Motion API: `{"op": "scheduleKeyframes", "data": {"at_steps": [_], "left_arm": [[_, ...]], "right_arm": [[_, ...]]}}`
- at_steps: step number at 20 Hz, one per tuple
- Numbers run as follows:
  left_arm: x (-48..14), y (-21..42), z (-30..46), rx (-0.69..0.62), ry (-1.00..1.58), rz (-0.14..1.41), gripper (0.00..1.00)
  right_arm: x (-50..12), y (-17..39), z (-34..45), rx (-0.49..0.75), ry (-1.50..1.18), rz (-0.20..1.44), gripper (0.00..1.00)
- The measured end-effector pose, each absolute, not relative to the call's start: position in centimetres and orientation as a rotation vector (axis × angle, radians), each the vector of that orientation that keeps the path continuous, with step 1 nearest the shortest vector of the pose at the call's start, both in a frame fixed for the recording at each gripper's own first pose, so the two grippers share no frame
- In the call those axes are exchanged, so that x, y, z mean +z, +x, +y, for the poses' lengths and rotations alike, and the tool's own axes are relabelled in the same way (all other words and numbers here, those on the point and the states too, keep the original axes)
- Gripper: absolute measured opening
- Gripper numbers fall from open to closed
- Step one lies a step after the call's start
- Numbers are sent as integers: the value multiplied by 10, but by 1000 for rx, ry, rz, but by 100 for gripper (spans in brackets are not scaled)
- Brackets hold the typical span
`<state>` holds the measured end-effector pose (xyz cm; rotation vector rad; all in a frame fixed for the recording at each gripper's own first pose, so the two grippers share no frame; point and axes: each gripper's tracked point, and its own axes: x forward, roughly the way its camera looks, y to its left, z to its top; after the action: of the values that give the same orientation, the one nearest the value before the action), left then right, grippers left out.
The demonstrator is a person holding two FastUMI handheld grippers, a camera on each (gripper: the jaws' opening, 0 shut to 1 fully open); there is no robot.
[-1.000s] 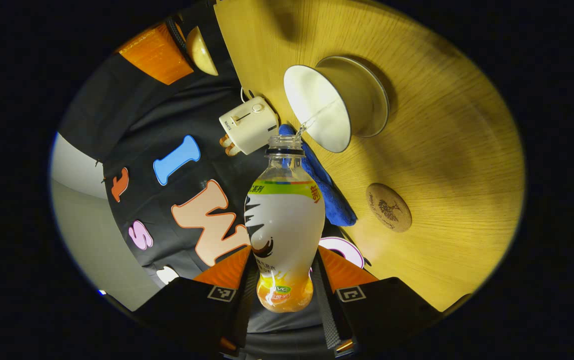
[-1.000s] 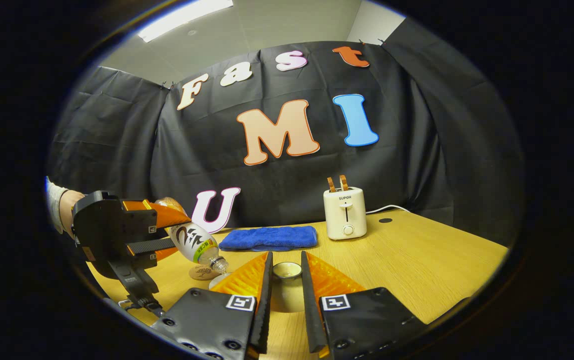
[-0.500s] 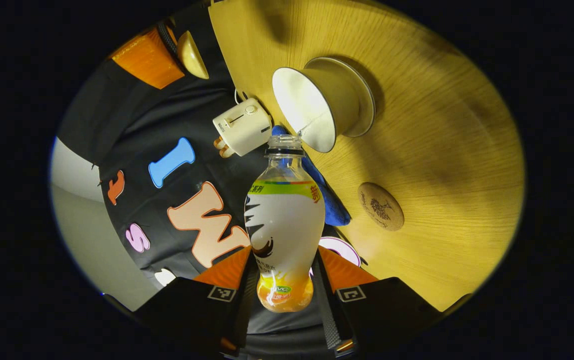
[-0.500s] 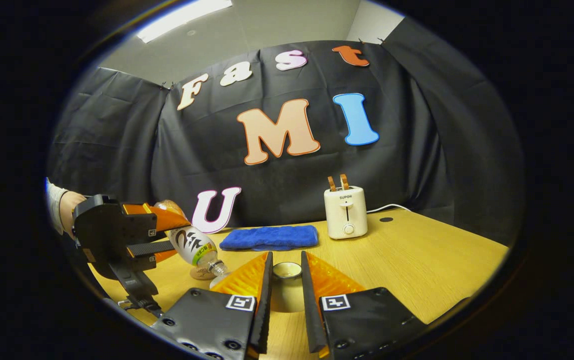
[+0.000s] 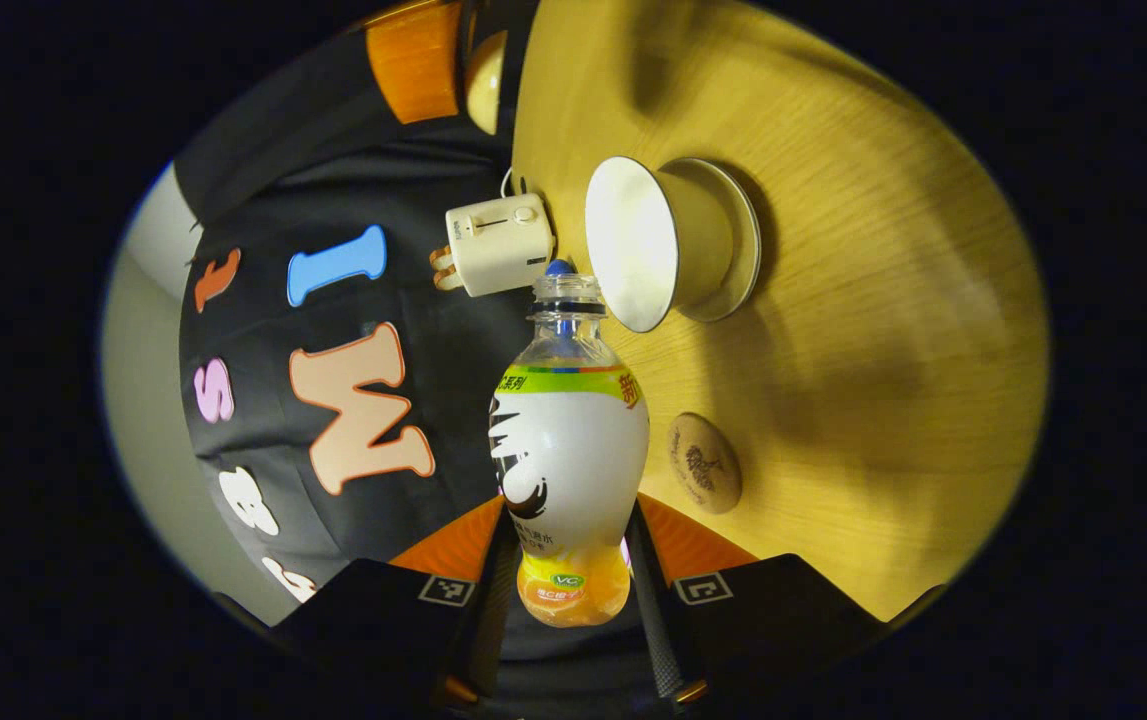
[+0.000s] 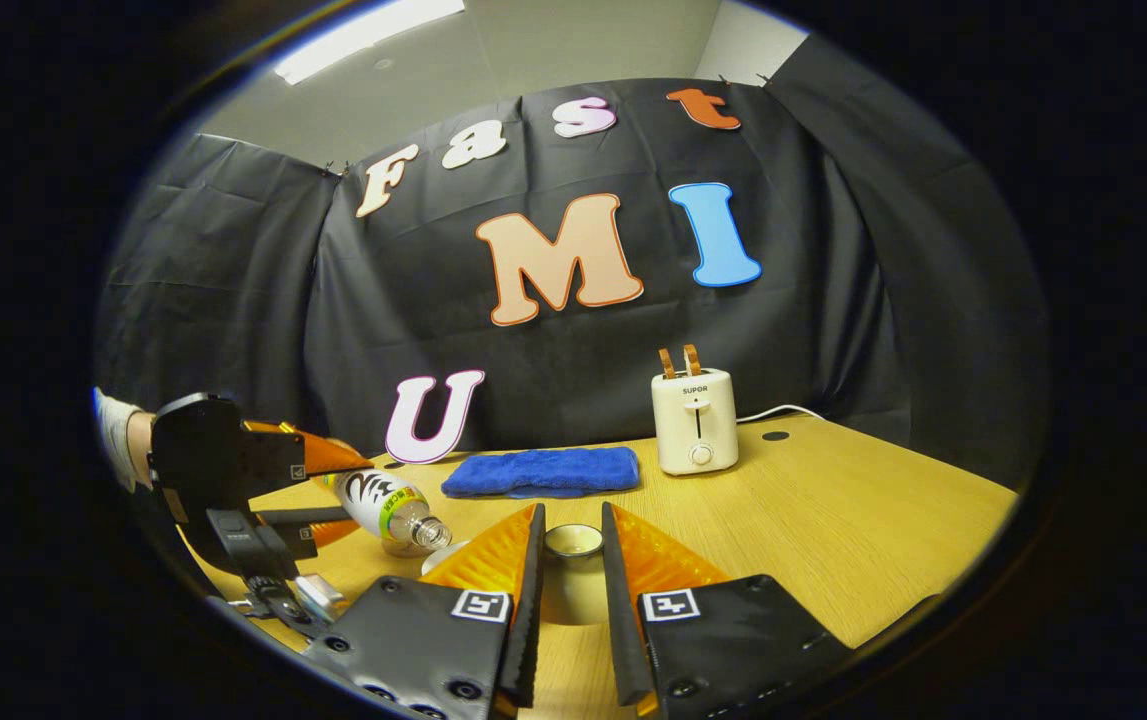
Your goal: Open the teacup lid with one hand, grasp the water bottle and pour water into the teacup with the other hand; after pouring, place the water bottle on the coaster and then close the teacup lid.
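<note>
Tipped back since a moment ago, the water bottle (image 5: 571, 450) is squeezed by the left gripper (image 5: 563, 560) at center frame, while the teacup lid (image 6: 573, 541) is pinched by the right gripper (image 6: 570, 560).

The water bottle (image 5: 570, 440) is clear plastic with a white, green and orange wrapper, uncapped, its base pinched between two orange fingers and its body lying close to level, mouth toward the teacup (image 5: 668, 240). The teacup is pale, wide-mouthed and open, standing on a saucer on the wooden table at about one o'clock from the bottle's mouth. Its lid (image 6: 573, 541) is held by the knob between another pair of orange fingers. The round cork coaster (image 5: 704, 463) lies bare near the cup.
</note>
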<state>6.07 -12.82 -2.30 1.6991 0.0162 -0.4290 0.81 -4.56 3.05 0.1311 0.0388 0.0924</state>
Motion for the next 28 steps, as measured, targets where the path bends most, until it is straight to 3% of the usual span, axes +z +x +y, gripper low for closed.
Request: {"op": "scheduleKeyframes", "data": {"at_steps": [8,9,15,18,28], "left_arm": [[-44,42,-143,-484,1072,97,53],[-41,42,-148,-490,982,98,57],[-21,53,-151,-460,560,129,53],[-10,63,-138,-425,385,136,57],[-2,105,-130,-347,89,129,57]], "right_arm": [[24,9,-36,109,130,54,31],[24,8,-34,113,128,54,31],[29,3,-26,130,113,47,34],[35,1,-28,132,118,35,34],[37,0,-27,134,115,31,31]]}}
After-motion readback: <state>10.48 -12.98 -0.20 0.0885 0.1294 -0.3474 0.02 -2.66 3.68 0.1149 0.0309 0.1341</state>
